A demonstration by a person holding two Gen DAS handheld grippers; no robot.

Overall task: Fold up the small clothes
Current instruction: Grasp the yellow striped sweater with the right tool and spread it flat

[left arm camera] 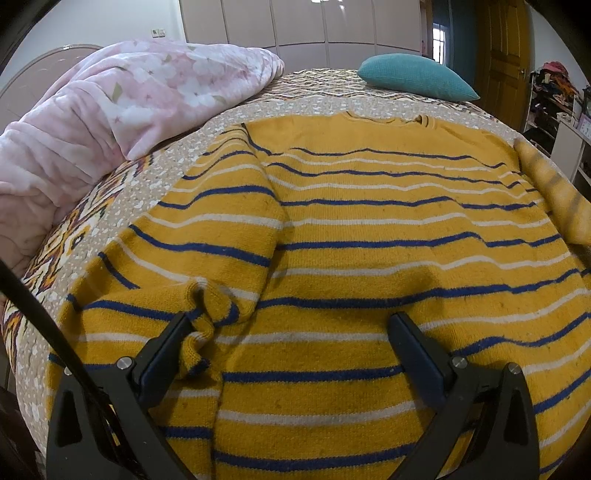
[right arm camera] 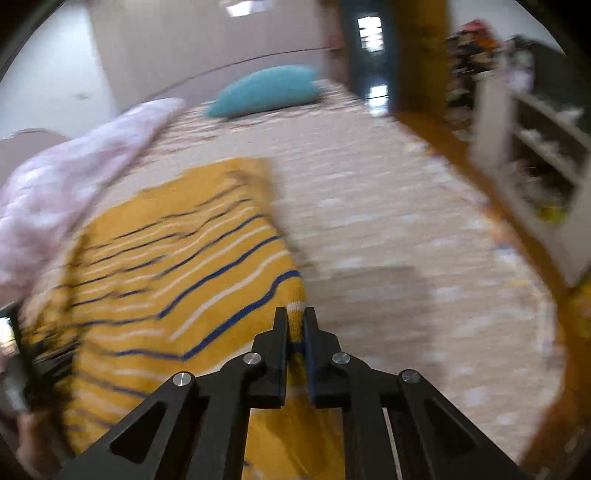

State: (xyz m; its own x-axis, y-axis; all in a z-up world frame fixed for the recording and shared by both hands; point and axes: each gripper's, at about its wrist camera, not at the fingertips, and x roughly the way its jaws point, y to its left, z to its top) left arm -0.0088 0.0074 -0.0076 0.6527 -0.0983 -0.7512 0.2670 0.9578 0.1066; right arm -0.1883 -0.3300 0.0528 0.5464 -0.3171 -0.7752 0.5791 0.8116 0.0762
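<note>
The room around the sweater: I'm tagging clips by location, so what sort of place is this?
Most likely a home bedroom. The striped sweater lies on a bed with a patterned bedspread, a pink blanket and a teal pillow, with a wall of wardrobe doors behind.

The right wrist view is smeared by motion: the shelves (right arm camera: 535,155) and their contents cannot be made out. In the left wrist view the sweater (left arm camera: 369,229) runs off the bottom edge, hiding its hem, and its right sleeve (left arm camera: 554,192) is blurred. The pink blanket (left arm camera: 92,122) is cut off at the left edge.
</note>
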